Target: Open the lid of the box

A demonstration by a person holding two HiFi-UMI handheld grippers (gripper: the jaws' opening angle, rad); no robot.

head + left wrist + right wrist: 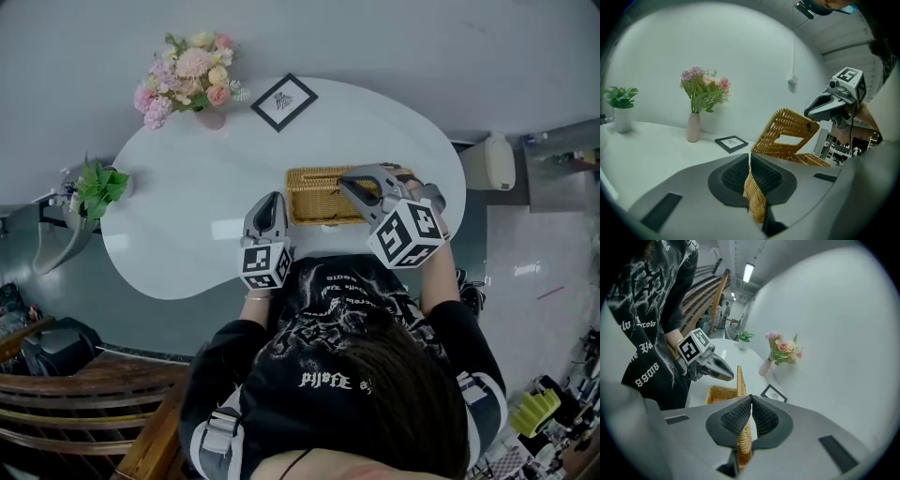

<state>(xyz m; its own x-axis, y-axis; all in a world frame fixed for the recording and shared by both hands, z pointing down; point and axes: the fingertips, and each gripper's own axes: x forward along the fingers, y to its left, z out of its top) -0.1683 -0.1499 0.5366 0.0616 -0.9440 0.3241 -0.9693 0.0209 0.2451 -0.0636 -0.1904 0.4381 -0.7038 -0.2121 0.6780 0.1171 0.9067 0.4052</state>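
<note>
Wicker lid (739, 380) clamped by right hand-held gripper (750, 397); left hand-held gripper (749, 157) clamps box (812, 160).

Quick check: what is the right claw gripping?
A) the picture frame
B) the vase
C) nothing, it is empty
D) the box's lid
D: the right claw is shut on the lid, whose wicker edge sits between its pads, and the lid stands tilted up over the box.
</note>
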